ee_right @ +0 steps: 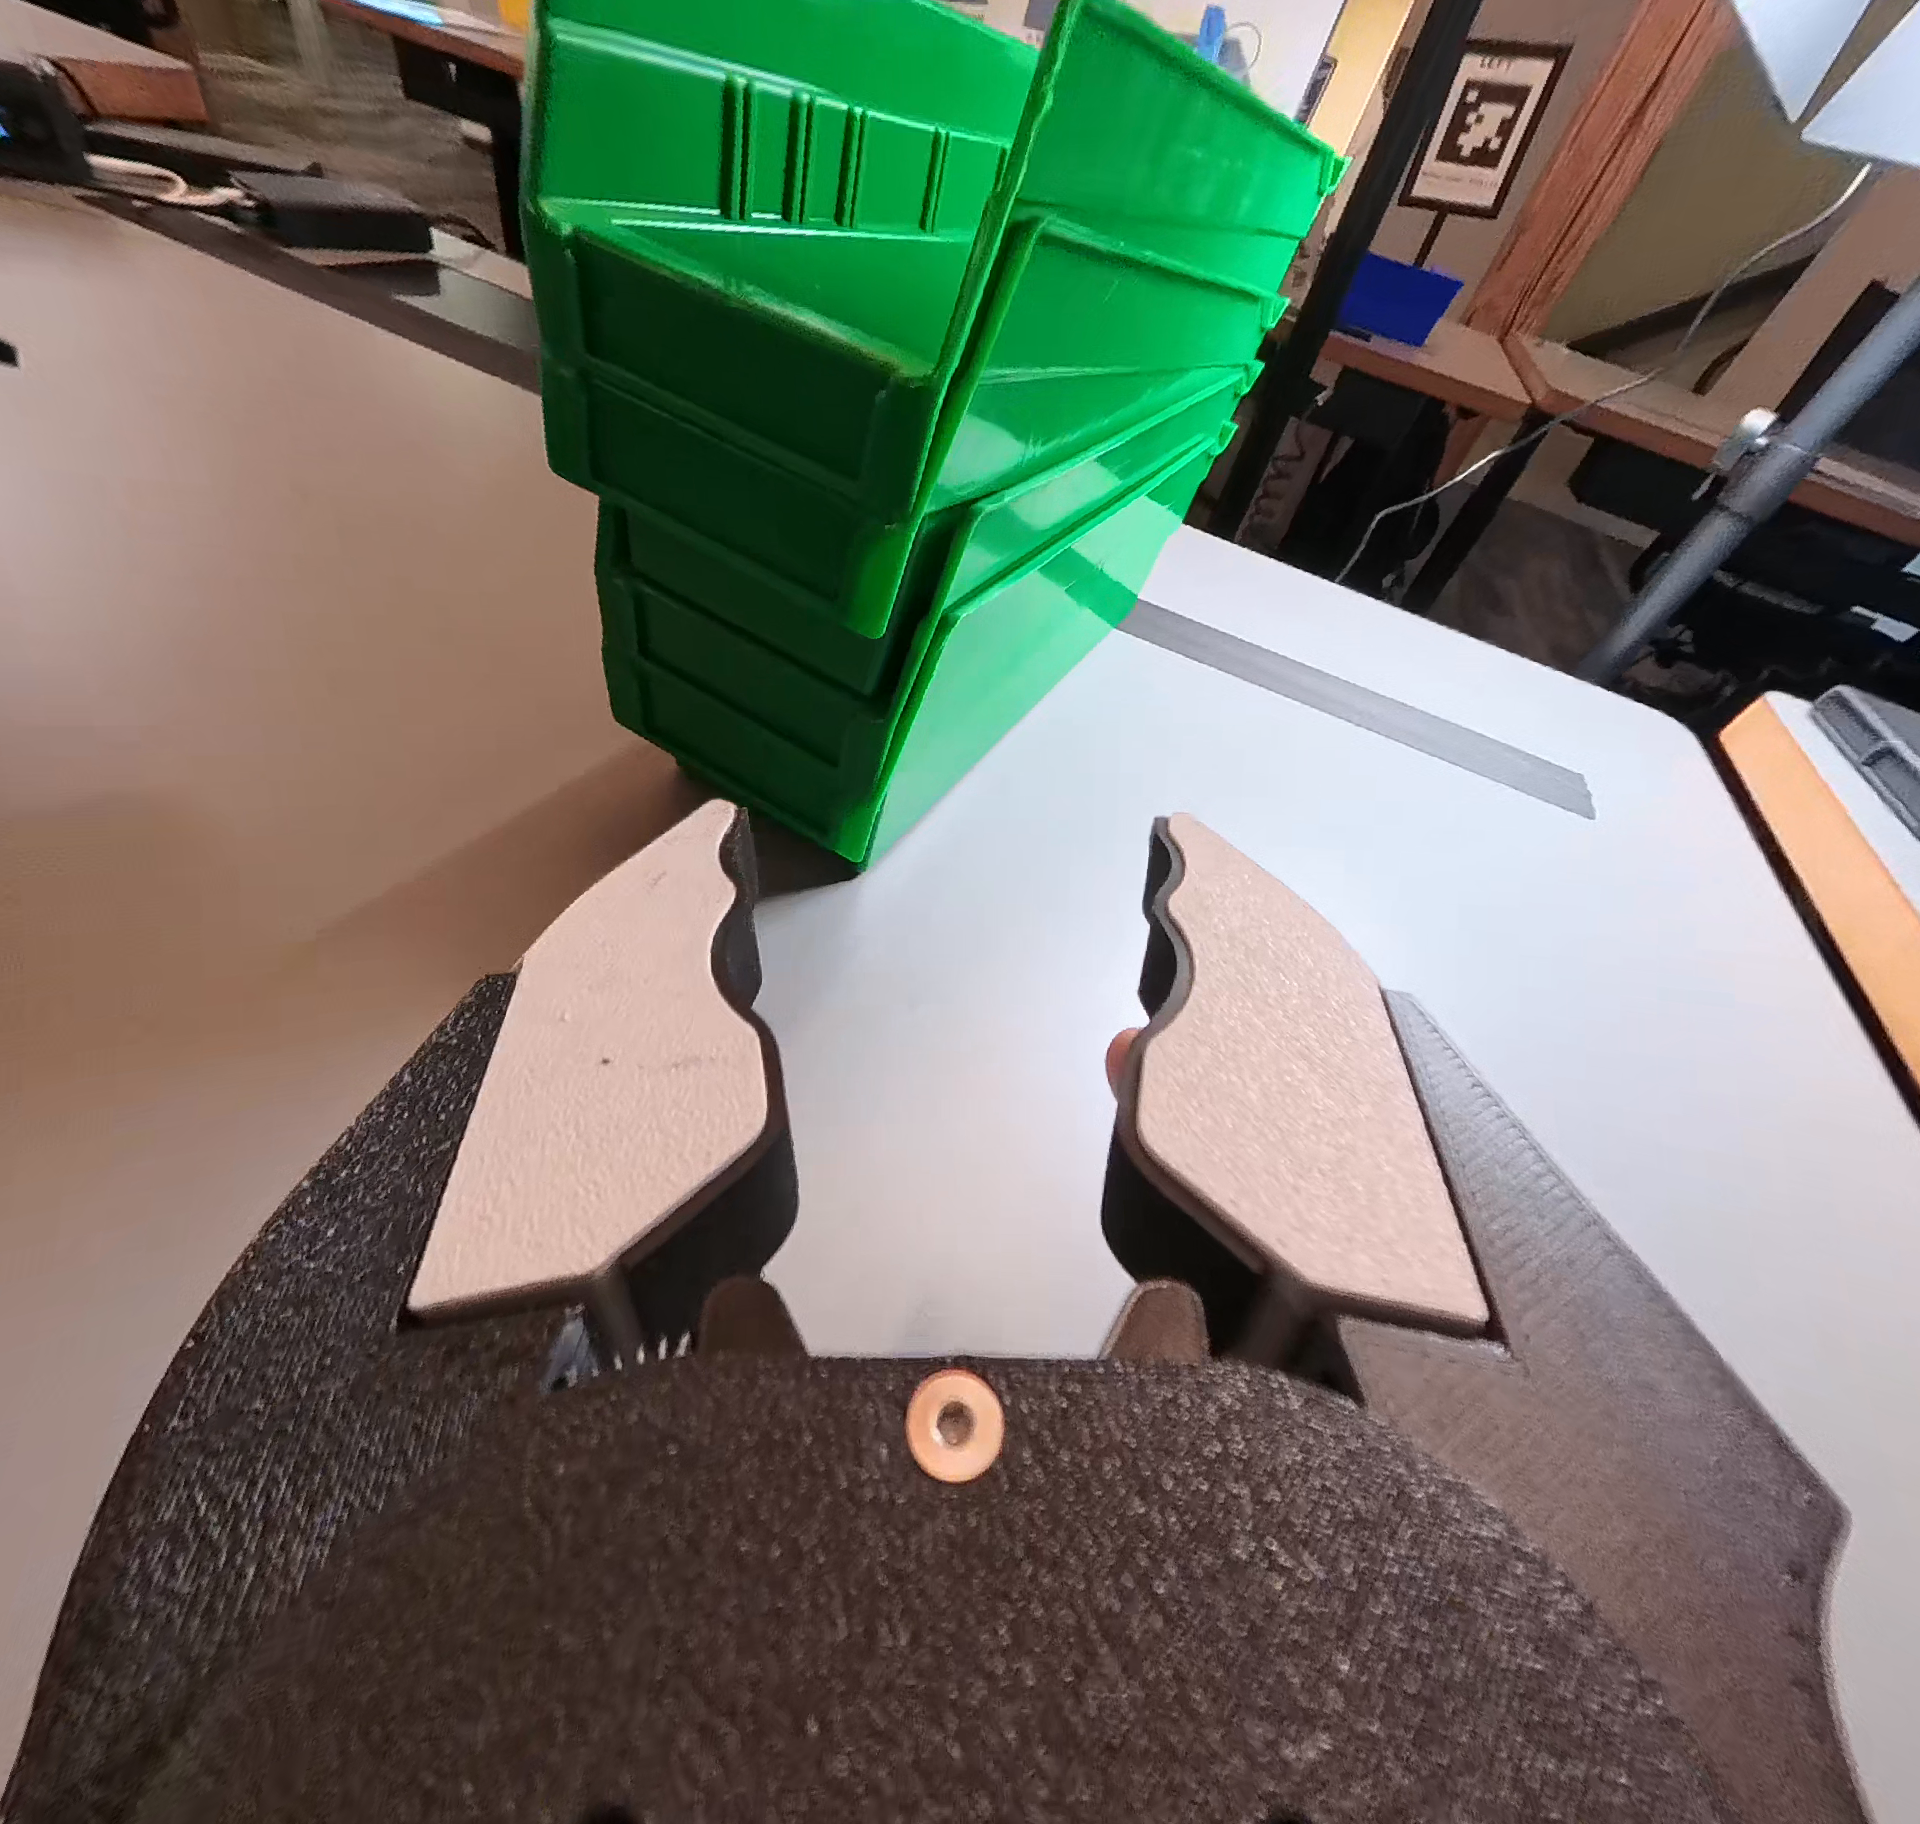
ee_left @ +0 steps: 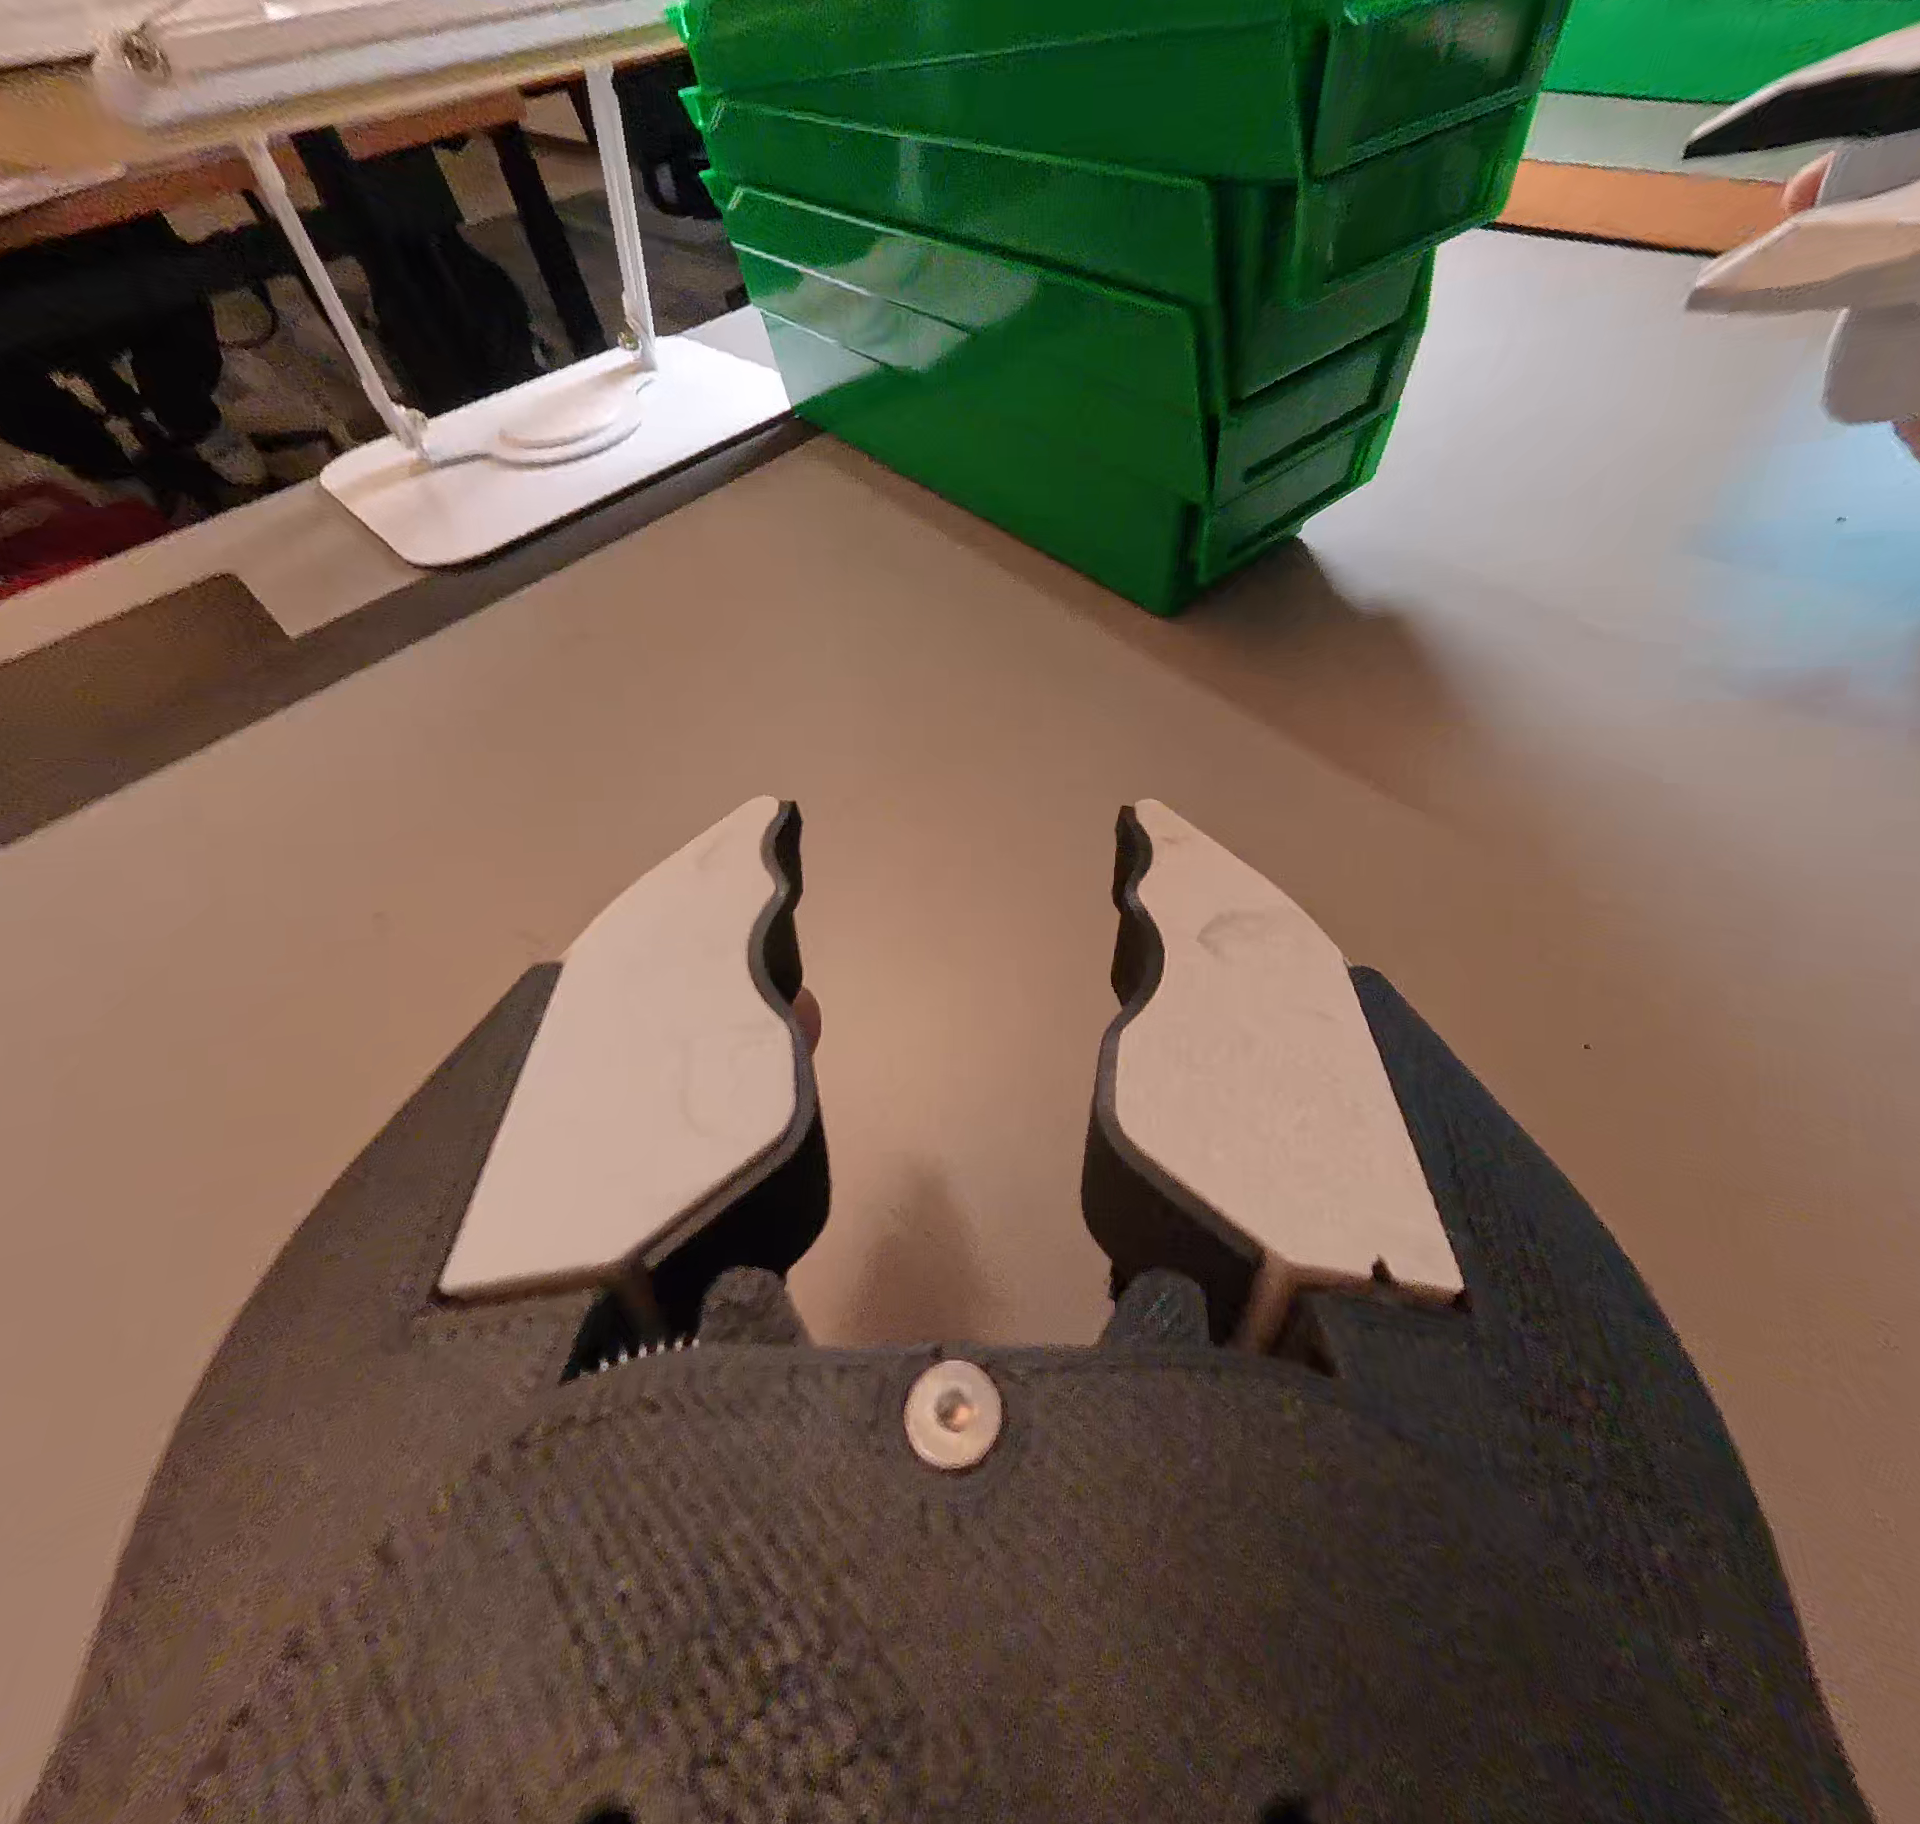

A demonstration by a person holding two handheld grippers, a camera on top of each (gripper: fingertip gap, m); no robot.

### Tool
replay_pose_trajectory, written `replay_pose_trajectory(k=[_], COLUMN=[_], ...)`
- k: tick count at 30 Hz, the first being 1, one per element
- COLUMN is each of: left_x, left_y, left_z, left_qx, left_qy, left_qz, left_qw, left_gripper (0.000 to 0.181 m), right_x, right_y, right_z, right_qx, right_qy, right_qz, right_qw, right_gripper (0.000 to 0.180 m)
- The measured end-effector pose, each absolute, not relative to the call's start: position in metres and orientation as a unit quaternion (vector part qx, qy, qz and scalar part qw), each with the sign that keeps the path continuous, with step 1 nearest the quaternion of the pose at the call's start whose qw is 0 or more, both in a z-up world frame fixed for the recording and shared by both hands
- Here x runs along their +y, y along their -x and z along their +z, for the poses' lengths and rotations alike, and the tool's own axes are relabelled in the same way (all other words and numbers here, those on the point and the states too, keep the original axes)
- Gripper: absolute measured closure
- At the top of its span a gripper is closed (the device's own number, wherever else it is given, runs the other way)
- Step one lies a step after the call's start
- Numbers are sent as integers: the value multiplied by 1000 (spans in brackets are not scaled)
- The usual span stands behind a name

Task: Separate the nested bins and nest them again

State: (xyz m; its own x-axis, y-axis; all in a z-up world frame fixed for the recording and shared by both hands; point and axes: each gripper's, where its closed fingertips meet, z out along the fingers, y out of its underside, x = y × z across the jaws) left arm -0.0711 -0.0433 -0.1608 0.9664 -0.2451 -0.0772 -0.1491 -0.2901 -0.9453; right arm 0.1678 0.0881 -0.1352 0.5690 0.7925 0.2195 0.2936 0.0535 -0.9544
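Note:
A stack of several green plastic bins (ee_left: 1081, 247) stands nested on the grey table; the upper ones sit tilted. It also shows in the right wrist view (ee_right: 883, 403), close ahead. My left gripper (ee_left: 958, 829) is open and empty, low over the table, a good way short of the stack. My right gripper (ee_right: 948, 839) is open and empty, its left fingertip (ee_right: 717, 839) near the bottom corner of the stack, not touching. The right gripper also shows at the right edge of the left wrist view (ee_left: 1808, 185).
A white lamp stand (ee_left: 520, 465) sits on the table's left edge beside the stack. A strip of grey tape (ee_right: 1351, 704) lies on the table behind the bins. A wood-edged table (ee_right: 1808, 860) stands at the right. A light pole (ee_right: 1756, 455) rises beyond.

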Motion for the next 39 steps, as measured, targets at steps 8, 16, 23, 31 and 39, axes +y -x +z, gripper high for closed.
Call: replay_pose_trajectory(k=[8,16,23,31,39], left_x=[-42,-48,-50,-50,-50], left_y=[68,61,50,44,43], left_z=[-155,-153,-163,-171,-172], left_qx=[133,154,189,207,210], left_qy=[785,778,780,783,783], left_qz=[-39,-35,-24,-14,-14], left_qw=[603,608,596,586,585], left_gripper=[122,122,123,123,125], right_x=[81,81,106,129,121], right_y=[-157,-137,-111,-80,-74], right_z=[-154,-172,-175,-185,-189], right_qx=[-448,-487,-488,-512,-556], right_qy=[648,644,647,654,624], right_qz=[234,221,219,261,259], right_qw=[570,547,543,492,484], right_gripper=[107,107,107,96,111])
